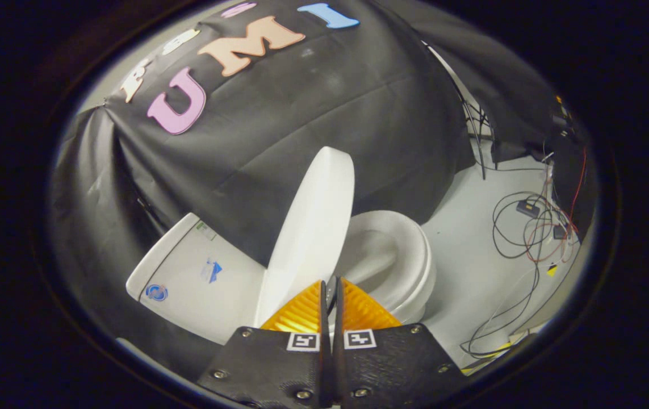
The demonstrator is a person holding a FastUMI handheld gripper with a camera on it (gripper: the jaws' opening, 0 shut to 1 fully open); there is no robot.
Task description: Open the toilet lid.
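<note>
The smooth white oval plastic toilet lid (313, 227) stands raised well clear of the bowl, tilted back toward the glossy white ceramic tank (199, 278) but not yet resting against it. Its lower edge sits just ahead of the gripper (331, 287), whose 2 fingers are drawn together with only a thin slit between them. The lid's edge appears to run into that slit, yet the tips hide the contact, so I cannot tell whether both fingers actually press on the lid or merely sit closed beside it.

Beyond the lid, the white rounded toilet seat and bowl (409, 255) lie exposed, standing on the pale grey floor (472, 227), close to the black cloth wall. A tangle of thin black and red cables (523, 238) runs across the floor near its far corner, well apart from the toilet.

By my judgement, the lifting is most of the way done and the step in hand is the last part of the swing. The next move calls for carrying the lid edge further back along its hinge arc until it leans on the tank, then easing the fingers away without dragging the lid forward again. A lid left near its balance point could fall shut.
</note>
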